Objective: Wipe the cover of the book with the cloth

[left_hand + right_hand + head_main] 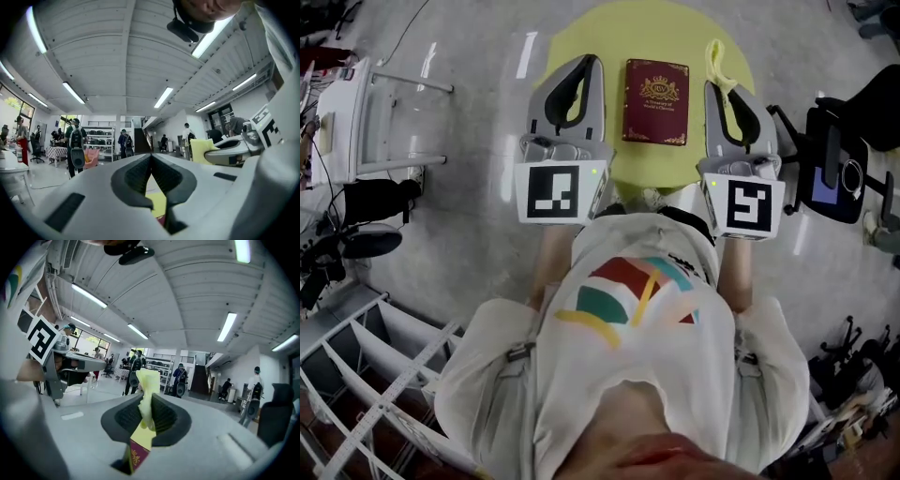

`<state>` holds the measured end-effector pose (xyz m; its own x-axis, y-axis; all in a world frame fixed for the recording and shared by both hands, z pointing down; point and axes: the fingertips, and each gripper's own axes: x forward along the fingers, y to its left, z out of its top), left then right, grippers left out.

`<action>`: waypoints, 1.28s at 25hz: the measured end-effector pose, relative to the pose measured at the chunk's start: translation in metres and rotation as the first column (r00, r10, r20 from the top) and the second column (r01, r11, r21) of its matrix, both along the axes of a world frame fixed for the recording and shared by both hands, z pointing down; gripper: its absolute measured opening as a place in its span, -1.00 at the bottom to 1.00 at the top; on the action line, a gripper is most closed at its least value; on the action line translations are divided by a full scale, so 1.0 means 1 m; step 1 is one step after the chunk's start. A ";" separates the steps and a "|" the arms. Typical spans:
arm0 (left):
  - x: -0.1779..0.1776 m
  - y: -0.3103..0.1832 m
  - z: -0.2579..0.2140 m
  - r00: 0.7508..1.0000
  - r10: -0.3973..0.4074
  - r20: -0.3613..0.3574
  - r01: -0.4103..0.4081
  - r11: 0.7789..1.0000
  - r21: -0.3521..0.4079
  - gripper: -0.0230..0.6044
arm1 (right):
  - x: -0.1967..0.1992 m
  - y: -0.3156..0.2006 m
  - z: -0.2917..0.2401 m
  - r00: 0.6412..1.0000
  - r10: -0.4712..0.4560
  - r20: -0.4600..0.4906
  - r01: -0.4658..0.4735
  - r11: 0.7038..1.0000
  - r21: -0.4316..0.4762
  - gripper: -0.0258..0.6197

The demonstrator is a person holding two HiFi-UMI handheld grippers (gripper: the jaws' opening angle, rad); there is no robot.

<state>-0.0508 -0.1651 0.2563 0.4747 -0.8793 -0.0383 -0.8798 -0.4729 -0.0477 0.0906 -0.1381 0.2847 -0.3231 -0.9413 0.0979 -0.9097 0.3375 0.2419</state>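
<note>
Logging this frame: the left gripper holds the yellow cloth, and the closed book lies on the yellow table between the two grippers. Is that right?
Not quite. The yellow cloth is pinched in the right gripper, as the right gripper view shows; the left gripper is shut on nothing. The closed book does lie on the yellow table between the two grippers.

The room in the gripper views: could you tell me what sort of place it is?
Probably an open workshop or lab hall: ceiling strip lights, people standing about, shelves at the back.
</note>
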 end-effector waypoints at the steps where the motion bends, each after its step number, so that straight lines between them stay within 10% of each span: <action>1: 0.002 0.003 -0.006 1.000 0.001 -0.010 -0.001 1.000 0.024 -0.88 | 0.005 0.005 -0.002 1.000 0.015 0.015 -0.015 1.000 0.022 -0.83; 32: 0.016 0.014 -0.017 1.000 0.016 -0.024 -0.014 0.997 0.079 -0.88 | 0.025 0.027 -0.008 0.993 0.064 0.094 -0.072 0.994 0.084 -0.83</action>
<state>-0.0350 -0.1508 0.2389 0.4857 -0.8659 -0.1194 -0.8741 -0.4815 -0.0637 0.1152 -0.1108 0.2770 -0.2615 -0.9651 -0.0124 -0.9496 0.2550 0.1823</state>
